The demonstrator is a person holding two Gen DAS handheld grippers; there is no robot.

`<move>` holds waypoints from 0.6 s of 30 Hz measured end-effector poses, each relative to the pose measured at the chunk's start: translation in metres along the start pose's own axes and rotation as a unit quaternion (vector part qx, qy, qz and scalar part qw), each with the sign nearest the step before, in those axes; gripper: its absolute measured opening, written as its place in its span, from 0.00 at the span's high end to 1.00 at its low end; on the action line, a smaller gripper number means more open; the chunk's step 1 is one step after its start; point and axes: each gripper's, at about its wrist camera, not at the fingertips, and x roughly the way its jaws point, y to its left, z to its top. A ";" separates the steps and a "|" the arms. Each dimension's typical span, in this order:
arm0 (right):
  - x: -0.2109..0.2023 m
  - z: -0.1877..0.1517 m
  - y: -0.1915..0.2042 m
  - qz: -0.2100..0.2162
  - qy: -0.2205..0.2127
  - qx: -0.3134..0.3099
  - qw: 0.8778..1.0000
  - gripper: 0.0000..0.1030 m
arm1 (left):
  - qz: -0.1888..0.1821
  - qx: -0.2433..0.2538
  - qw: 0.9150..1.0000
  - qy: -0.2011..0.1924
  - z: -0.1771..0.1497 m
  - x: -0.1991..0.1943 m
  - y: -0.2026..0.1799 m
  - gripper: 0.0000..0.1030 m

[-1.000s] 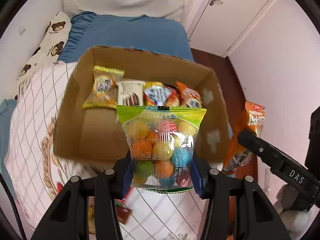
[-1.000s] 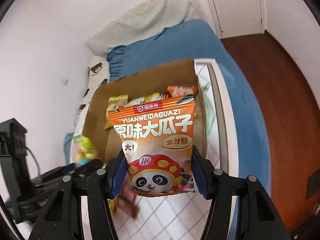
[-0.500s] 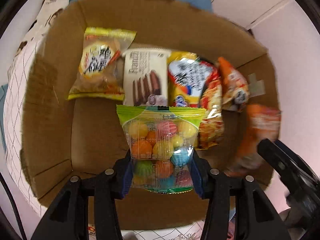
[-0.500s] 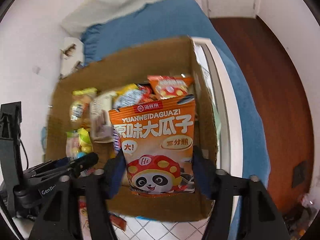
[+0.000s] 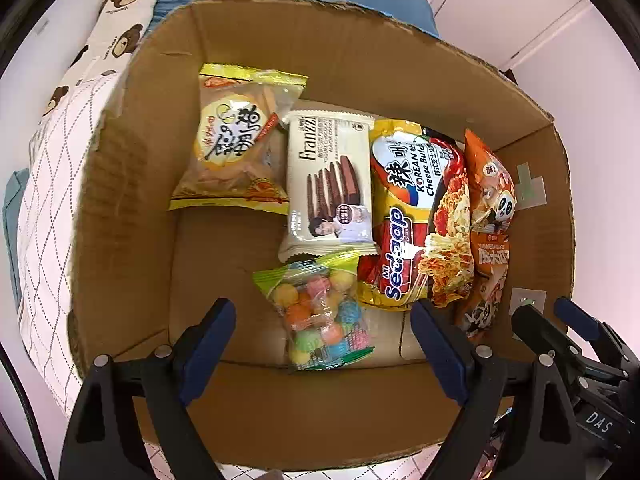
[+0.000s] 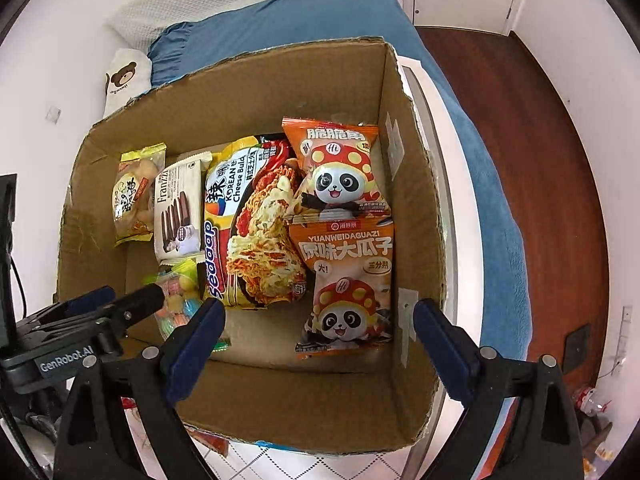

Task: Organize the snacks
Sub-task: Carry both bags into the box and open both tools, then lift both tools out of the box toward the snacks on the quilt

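Observation:
A cardboard box point(image 5: 132, 184) point(image 6: 416, 184) holds several snacks in a row. A clear bag of coloured candy balls point(image 5: 320, 316) point(image 6: 176, 300) lies on the box floor in front of a white wafer pack point(image 5: 328, 184). My left gripper point(image 5: 322, 340) is open just above the candy bag, not touching it. An orange panda seed bag point(image 6: 346, 288) point(image 5: 488, 272) lies at the box's right side, below another orange panda bag point(image 6: 336, 168). My right gripper point(image 6: 316, 332) is open above the seed bag.
A noodle pack point(image 5: 416, 216) point(image 6: 252, 224) and a yellow snack bag point(image 5: 236, 140) point(image 6: 136, 196) also lie in the box. The box stands on a quilted bed cover point(image 5: 48, 200). A blue blanket point(image 6: 320, 16) lies behind; wooden floor point(image 6: 532, 160) at right.
Both grippers opened and released their bags into the box. The candy bag dropped beside the wafer pack; the seed bag dropped at the right side. Both views are closer over the box.

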 end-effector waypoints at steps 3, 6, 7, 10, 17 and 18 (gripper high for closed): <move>-0.001 -0.003 0.002 0.001 -0.001 0.000 1.000 0.06 | 0.002 0.001 1.000 -0.016 -0.008 -0.018 0.002 0.13; -0.007 -0.008 0.002 -0.001 -0.012 -0.004 1.000 0.06 | 0.003 0.001 0.999 -0.039 -0.017 -0.029 0.003 0.13; -0.010 -0.011 0.003 -0.003 -0.019 -0.006 1.000 0.06 | 0.004 0.001 0.999 -0.048 -0.019 -0.032 0.002 0.13; -0.020 -0.018 0.004 -0.008 -0.036 -0.014 0.999 0.06 | 0.012 0.010 0.997 -0.080 -0.032 -0.049 0.002 0.13; -0.045 -0.044 0.008 -0.024 -0.080 -0.034 0.996 0.06 | 0.033 0.030 0.989 -0.140 -0.066 -0.074 -0.003 0.13; -0.049 -0.048 0.009 -0.026 -0.086 -0.036 0.995 0.06 | 0.035 0.032 0.988 -0.147 -0.072 -0.077 -0.005 0.13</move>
